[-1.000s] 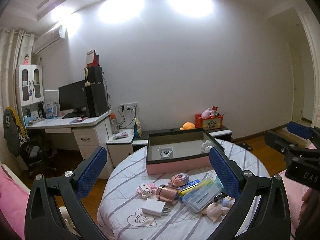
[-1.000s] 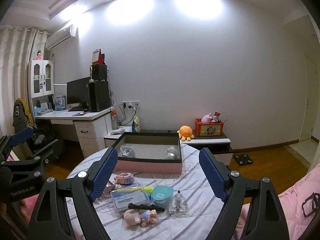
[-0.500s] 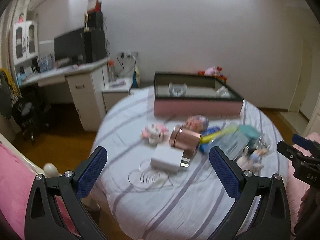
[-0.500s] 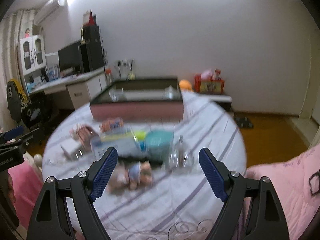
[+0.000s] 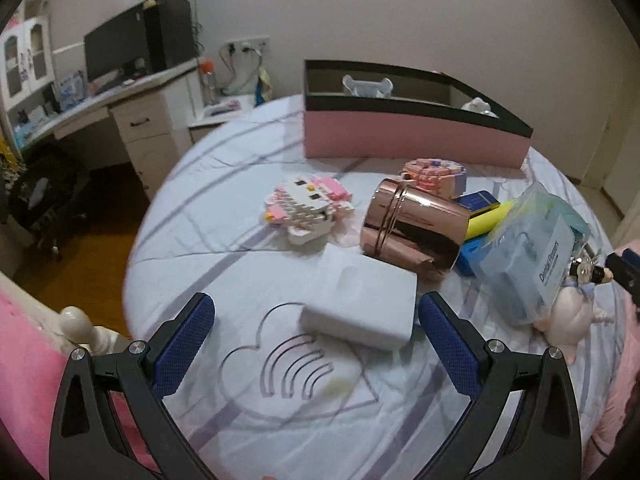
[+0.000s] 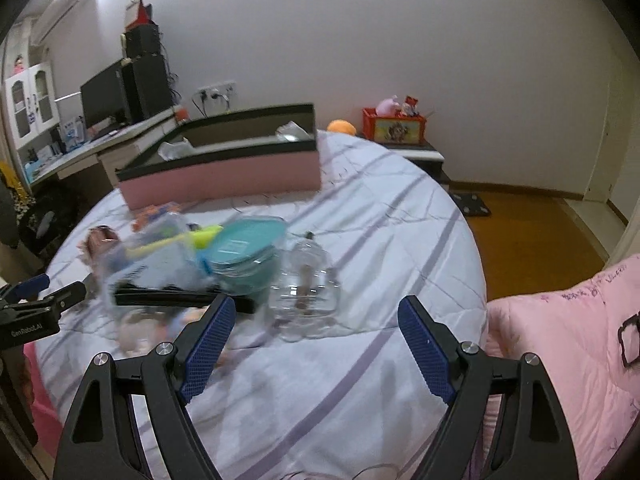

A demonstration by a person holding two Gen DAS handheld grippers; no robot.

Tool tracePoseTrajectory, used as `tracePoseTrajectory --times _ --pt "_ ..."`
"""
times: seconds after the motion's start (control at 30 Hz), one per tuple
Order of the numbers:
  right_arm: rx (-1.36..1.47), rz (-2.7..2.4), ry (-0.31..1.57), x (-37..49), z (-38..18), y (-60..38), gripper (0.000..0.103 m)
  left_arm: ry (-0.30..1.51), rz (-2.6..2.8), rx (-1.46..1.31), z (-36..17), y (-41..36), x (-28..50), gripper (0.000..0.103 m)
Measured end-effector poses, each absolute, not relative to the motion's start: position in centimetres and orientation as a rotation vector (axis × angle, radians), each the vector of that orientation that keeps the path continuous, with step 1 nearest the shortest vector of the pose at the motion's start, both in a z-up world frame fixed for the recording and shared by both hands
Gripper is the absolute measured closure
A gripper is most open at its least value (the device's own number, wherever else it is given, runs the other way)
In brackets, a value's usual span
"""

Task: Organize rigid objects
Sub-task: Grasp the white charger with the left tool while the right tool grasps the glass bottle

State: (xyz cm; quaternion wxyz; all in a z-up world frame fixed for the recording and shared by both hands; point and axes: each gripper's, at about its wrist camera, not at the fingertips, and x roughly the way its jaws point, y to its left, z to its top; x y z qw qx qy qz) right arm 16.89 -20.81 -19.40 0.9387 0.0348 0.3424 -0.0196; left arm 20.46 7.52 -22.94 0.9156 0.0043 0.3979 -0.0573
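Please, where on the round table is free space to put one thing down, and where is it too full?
Free: the striped cloth between the clear bottle, the pink box and the table's right edge; also the near cloth before the white charger. Crowded: the pile from the copper cup to the teal container.

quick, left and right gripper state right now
Left gripper: open, holding nothing, above the white rectangular charger block.
Right gripper: open, holding nothing, near the clear plastic bottle.

Bare bedcover before clutter (pink box behind)
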Motion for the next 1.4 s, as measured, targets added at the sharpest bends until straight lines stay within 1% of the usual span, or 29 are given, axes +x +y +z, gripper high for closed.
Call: tracePoseTrajectory --times 0.17,0.2,0.23,0.27,0.3,0.33,0.4,0.5,0.57,0.73,0.77,0.8,0.87,0.9,0.93,0.97,1.4 --pt "0.082 -0.059 0.726 18.3 -20.2 -21.8 0.018 0.829 -0.165 -0.024 -23.3 7.8 21.3 0.001" --pt "0.082 -0.058 0.732 18.6 -20.3 -22.0 0.018 0.824 -0.18 -0.024 -23.3 7.8 21.3 0.007" --pt "0.085 -0.047 0.738 18.9 -20.5 -22.0 0.018 0.815 -0.195 -0.027 -23.1 7.8 21.3 0.016" --pt "0.09 -0.036 0.746 19.2 -20.6 -22.0 0.018 0.802 -0.212 -0.04 -22.9 7.9 21.1 0.023" --pt "0.088 -0.032 0.754 19.5 -20.8 -21.9 0.018 0.806 -0.234 -0.054 -22.8 7.9 21.1 0.033" --pt "0.082 -0.026 0.761 19.8 -20.9 -21.7 0.018 0.81 -0.25 -0.059 -22.8 7.8 21.2 0.036" --pt "0.058 -0.024 0.768 20.4 -21.2 -21.3 0.018 0.81 -0.256 -0.044 -22.8 7.6 21.2 0.035" --pt "0.054 -0.022 0.784 21.3 -21.6 -21.3 0.018 0.812 -0.255 -0.039 -23.0 7.4 21.3 0.031" --pt "0.056 -0.015 0.793 21.6 -21.7 -21.4 0.018 0.811 -0.247 -0.025 -22.9 7.1 21.3 0.03" --pt "0.05 -0.001 0.796 21.9 -22.1 -21.8 0.019 0.815 -0.234 0.011 -23.0 6.3 21.3 0.024" --pt "0.042 -0.002 0.797 21.9 -22.0 -21.8 0.023 0.815 -0.228 0.031 -23.0 6.0 21.2 0.024" --pt "0.037 -0.004 0.796 21.9 -22.0 -21.8 0.031 0.81 -0.223 0.054 -23.1 5.8 21.1 0.023" --pt "0.028 -0.007 0.792 21.8 -22.0 -21.9 0.041 0.801 -0.222 0.062 -23.2 5.8 20.9 0.025" --pt "0.03 -0.007 0.791 21.8 -21.9 -22.1 0.044 0.795 -0.228 0.058 -23.2 5.8 20.8 0.032" --pt "0.039 -0.005 0.786 21.7 -21.9 -22.3 0.048 0.786 -0.235 0.049 -23.0 6.0 20.6 0.038" --pt "0.047 -0.004 0.783 21.6 -21.8 -22.5 0.053 0.785 -0.234 0.036 -22.9 6.1 20.6 0.038" --pt "0.076 0.019 0.743 20.4 -20.3 -22.8 0.053 0.777 -0.248 0.019 -21.6 6.2 19.5 0.039"
